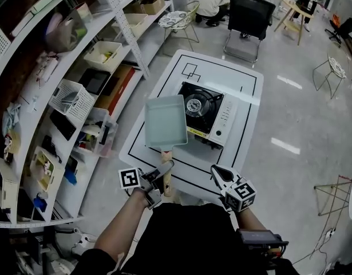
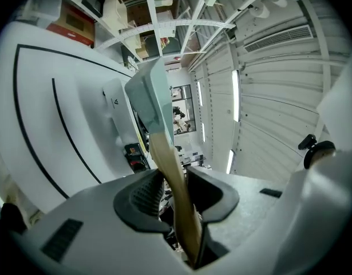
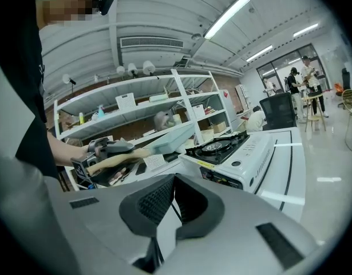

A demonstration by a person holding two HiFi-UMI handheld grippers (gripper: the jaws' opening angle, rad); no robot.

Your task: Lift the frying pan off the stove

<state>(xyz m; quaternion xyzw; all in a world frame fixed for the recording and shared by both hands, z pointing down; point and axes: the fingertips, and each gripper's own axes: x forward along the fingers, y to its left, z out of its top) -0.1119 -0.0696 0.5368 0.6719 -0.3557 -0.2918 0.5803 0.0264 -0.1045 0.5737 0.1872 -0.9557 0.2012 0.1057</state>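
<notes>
Left gripper (image 1: 164, 169) clamps the handle (image 1: 166, 156), pan (image 1: 165, 122) running straight out from its jaws, clear beside the stove (image 1: 207, 114); right gripper (image 1: 216, 172) closed, empty.

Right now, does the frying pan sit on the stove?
No: the left gripper holds the frying pan beside the stove, whose burner is bare.

Matt frying pan (image 1: 165, 122), wooden handle (image 1: 166, 155)
</notes>
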